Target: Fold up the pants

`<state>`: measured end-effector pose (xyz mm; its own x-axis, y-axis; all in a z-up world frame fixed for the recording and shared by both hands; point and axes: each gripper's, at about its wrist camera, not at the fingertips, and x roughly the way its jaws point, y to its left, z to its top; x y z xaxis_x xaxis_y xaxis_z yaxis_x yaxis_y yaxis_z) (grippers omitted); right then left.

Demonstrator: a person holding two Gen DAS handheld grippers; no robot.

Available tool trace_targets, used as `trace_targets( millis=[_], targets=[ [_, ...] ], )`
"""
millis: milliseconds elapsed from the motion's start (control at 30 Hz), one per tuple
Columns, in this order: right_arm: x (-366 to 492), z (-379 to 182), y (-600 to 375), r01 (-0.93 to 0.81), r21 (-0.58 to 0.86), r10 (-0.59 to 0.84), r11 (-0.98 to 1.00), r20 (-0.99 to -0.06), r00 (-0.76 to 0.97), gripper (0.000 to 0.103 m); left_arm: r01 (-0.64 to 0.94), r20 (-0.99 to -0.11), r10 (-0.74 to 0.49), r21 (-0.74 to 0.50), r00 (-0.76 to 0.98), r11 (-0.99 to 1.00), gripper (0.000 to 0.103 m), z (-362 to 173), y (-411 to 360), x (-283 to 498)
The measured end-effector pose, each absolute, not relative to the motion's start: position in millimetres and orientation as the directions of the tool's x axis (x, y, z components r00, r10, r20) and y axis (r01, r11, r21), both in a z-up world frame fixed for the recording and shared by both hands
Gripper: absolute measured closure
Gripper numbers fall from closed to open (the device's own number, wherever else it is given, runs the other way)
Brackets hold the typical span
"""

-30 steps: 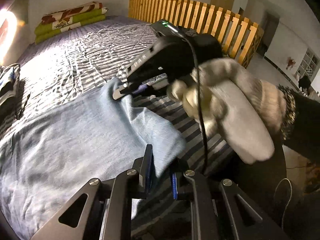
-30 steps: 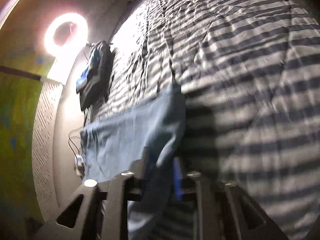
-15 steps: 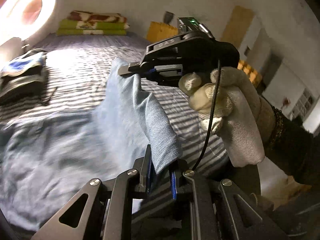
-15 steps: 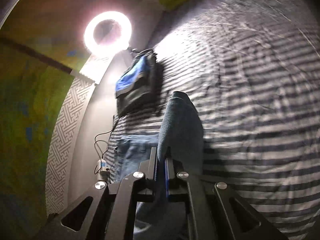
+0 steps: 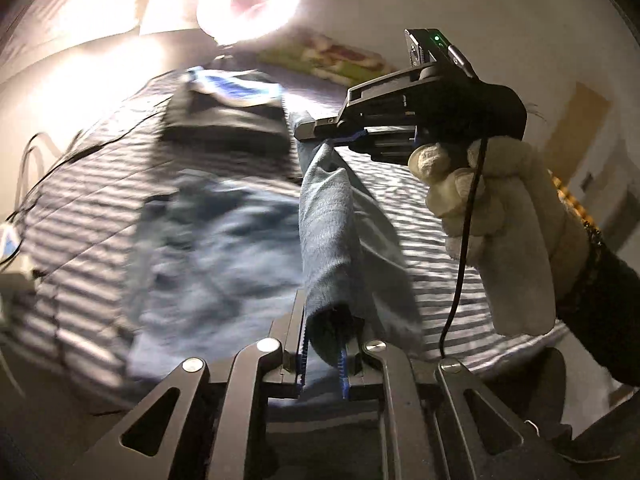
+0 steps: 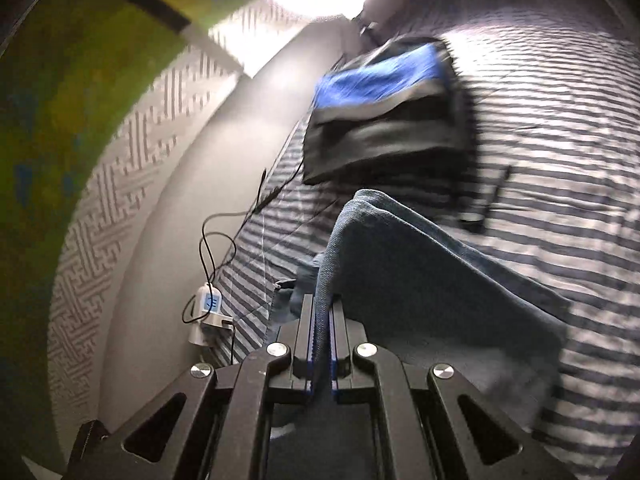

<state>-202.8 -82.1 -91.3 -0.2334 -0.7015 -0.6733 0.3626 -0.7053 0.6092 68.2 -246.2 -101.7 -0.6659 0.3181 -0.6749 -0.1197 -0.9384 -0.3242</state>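
Here, a bed with a grey-and-white striped sheet (image 6: 560,128) fills most of both views; places are noted against it. The blue pants (image 5: 328,232) lie partly spread on the sheet, blurred toward the left of the left wrist view, with one edge lifted clear of the bed and stretched between the two tools.

Left hand-held gripper (image 5: 324,360): jaws have just been closing, and they pinch a bunched fold of the pants between the blue pads. Right hand-held gripper (image 6: 321,344): jaws pressed nearly together on a thin edge of the same fabric, which drapes off to the right onto the sheet. In the left wrist view the right tool sits above the bed, held by a hand in a pale knit glove (image 5: 500,232) with a dark sleeve (image 5: 600,320) behind it; a black cable (image 5: 464,240) hangs from it.

Room: a lit ring light (image 5: 250,2) at the bed's far end. On the sheet near it, a folded dark garment with blue and white bands (image 6: 384,108). Beside the bed's left edge, a grey ledge carries a small white charger (image 6: 208,312) and a black wire (image 6: 224,232). Past that, patterned white wall panelling (image 6: 120,184) and a yellow-green wall (image 6: 60,80). Folded bedding at the far wall, too blurred to describe.
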Motion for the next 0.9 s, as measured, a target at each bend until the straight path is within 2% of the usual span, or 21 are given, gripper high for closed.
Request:
trace_targets(
  millis=[433,533,633,667,900],
  targets=[
    [-213,-127,-183,0.425,0.517,-0.627,-0.743,-0.759,-0.173,0.098,0.017,-0.674,0.276,-0.394,-0.685,-0.919,0.096,-135,-318,84],
    [-214,-132,-203,0.451,0.504,-0.622,-0.737,-0.767,-0.158,0.098,0.057,-0.699,0.250,-0.384,-0.670,-0.921,0.095,-144,-331,84],
    [-212,-139,-231,0.537,0.428,-0.573,-0.727,-0.809,-0.131,0.087,0.098,-0.744,0.255,-0.394,-0.617,-0.914,0.086,-158,-343,82],
    [-212,-138,-235,0.551,0.396,-0.547,-0.735,-0.826,-0.136,0.086,0.112,-0.750,0.250,-0.395,-0.612,-0.912,0.085,-161,-345,84],
    [-196,-90,-184,0.595,0.423,-0.628,-0.684,-0.756,-0.185,0.084,0.166,-0.758,0.192,-0.368,-0.624,-0.915,0.085,-150,-350,107]
  ],
)
